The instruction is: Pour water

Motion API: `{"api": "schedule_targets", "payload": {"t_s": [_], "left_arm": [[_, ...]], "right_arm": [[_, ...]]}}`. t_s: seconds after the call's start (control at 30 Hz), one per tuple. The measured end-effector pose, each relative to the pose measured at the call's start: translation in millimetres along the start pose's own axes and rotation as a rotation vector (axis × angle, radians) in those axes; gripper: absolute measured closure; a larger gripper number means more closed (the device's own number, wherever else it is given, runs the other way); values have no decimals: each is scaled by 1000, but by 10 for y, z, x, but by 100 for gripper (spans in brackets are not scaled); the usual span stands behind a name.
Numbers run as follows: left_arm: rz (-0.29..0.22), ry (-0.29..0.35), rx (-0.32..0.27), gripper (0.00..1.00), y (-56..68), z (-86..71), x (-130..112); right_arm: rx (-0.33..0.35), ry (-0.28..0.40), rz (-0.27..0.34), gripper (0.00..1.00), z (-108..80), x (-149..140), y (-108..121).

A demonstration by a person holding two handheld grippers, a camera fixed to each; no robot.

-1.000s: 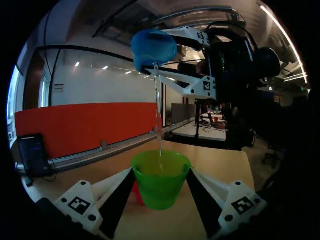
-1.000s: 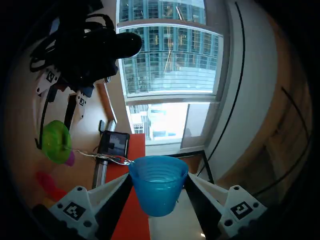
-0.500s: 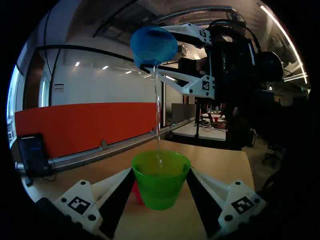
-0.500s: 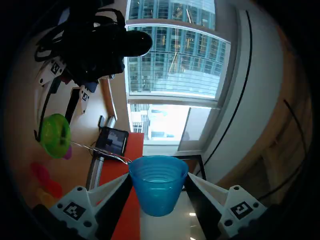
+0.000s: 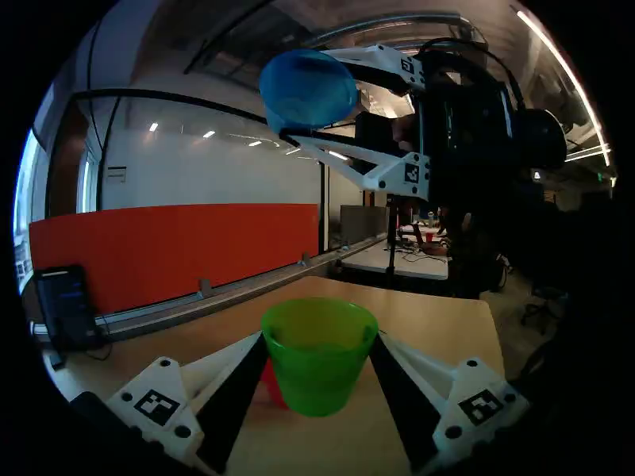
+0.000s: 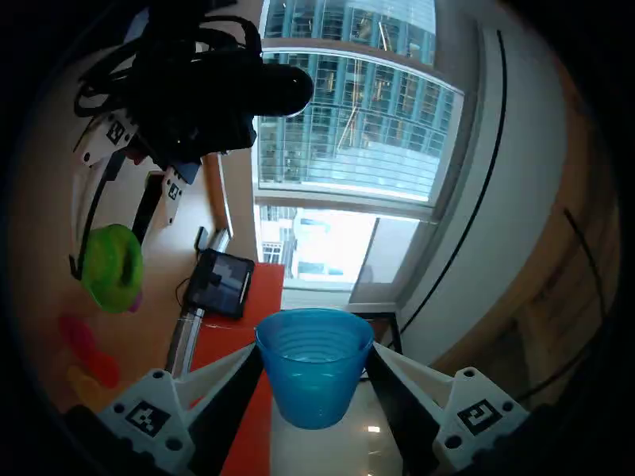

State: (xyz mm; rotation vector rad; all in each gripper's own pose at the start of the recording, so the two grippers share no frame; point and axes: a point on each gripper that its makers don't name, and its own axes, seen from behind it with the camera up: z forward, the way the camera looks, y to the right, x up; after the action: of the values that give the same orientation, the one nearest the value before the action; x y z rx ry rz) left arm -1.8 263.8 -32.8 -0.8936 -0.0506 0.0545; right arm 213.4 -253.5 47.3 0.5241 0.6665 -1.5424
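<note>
A green cup (image 5: 319, 355) stands upright over the wooden table (image 5: 444, 321), and my left gripper (image 5: 317, 373) is shut on it. High above it hangs a blue cup (image 5: 306, 87), tipped on its side with its mouth toward the left gripper view. My right gripper (image 6: 314, 381) is shut on that blue cup (image 6: 314, 366). No water runs between the two cups. In the right gripper view the green cup (image 6: 111, 268) appears at the left, held by the left gripper (image 6: 119, 238) with a dark-sleeved hand behind it.
A red cup (image 5: 273, 384) sits just behind the green one. A phone (image 5: 67, 308) leans at the table's left edge by an orange wall panel (image 5: 175, 246). Pink and orange cups (image 6: 82, 357) lie on the table in the right gripper view. Large windows (image 6: 349, 135) face the table.
The stream of water from the blue cup into the green cup thinned and then stopped. The blue cup tipped a little further toward level; the green cup stayed put.
</note>
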Motion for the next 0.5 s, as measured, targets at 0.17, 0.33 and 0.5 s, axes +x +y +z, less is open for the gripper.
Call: {"api": "schedule_targets", "payload": {"t_s": [0.17, 0.33, 0.5], "left_arm": [[1, 1, 2, 14, -2, 1, 11], [4, 4, 5, 14, 3, -9, 36], [5, 10, 11, 14, -4, -14, 73]], "right_arm": [[-5, -1, 21, 11, -23, -11, -23], [-16, -1, 111, 10, -52, -7, -38], [-27, -2, 266, 11, -80, -10, -63]]}}
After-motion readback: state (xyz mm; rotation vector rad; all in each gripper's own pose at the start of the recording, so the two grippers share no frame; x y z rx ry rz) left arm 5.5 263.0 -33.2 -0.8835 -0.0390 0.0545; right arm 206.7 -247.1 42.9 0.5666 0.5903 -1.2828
